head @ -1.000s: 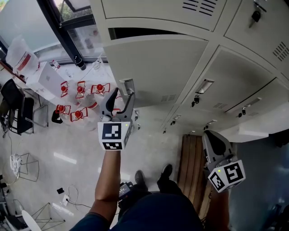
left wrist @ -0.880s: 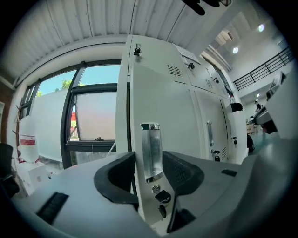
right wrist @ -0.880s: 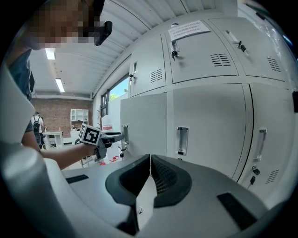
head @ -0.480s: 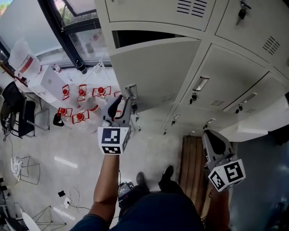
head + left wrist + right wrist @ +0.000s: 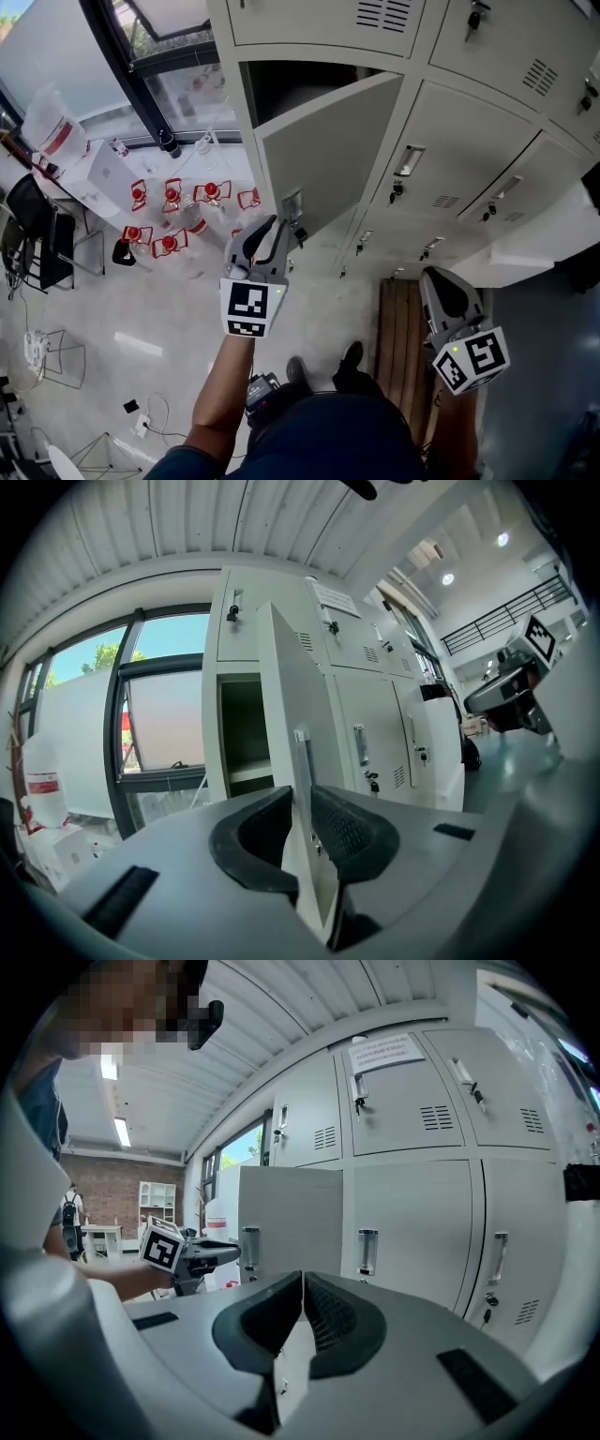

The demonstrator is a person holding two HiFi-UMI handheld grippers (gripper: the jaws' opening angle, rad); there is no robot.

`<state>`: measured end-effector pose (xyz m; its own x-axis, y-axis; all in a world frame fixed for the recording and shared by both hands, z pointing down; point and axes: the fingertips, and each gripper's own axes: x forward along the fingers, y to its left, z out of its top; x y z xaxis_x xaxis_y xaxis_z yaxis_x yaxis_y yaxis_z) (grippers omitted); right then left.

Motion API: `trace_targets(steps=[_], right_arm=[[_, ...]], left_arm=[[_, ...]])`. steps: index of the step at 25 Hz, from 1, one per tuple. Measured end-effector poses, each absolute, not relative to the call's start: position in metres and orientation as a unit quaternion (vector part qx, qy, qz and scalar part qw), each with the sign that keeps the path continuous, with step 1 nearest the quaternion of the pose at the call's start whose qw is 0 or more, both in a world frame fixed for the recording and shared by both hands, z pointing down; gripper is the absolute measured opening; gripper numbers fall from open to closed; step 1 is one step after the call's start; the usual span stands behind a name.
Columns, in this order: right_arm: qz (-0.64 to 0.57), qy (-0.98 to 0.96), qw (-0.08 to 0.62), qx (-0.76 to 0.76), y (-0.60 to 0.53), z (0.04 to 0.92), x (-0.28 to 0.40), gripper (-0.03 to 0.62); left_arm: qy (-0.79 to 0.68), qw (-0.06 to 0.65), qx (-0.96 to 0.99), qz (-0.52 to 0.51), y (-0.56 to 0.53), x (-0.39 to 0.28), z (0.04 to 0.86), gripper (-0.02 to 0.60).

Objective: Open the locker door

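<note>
- Your left gripper (image 5: pixel 302 806) has just been closing its jaws and now pinches the free edge of the pale grey metal locker door (image 5: pixel 323 150).
- That door stands partly open at the left end of the lockers (image 5: pixel 487 122), hinged on its right.
- Pull along the hinge's arc and keep the grip firm.
- Your right gripper (image 5: pixel 302 1283), jaws together and empty, hangs well apart at the right.

Grey left claw (image 5: pixel 265 232) and right claw (image 5: pixel 439 284) bear black-and-white marker cubes (image 5: pixel 249 309).
</note>
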<state>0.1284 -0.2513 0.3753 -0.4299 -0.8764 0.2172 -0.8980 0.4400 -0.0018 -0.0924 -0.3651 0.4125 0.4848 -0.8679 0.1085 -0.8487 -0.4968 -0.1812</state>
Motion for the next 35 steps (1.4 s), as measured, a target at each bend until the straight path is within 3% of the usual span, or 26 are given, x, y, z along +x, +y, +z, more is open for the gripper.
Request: trace_targets(steps=[16,35], right_arm=[[0.045,-0.834,0.078,0.545,-0.213,0.368,0.12,0.037],[0.023,-0.851,0.045,0.523,-0.199,0.328,0.087,0.037]], left_arm=[[0.4,0.07,-0.906,-0.115,-0.3,-0.038,0.417,0.074],[0.397,0.079,-0.913,-0.039,-0.248,-0.101,0.314,0.06]])
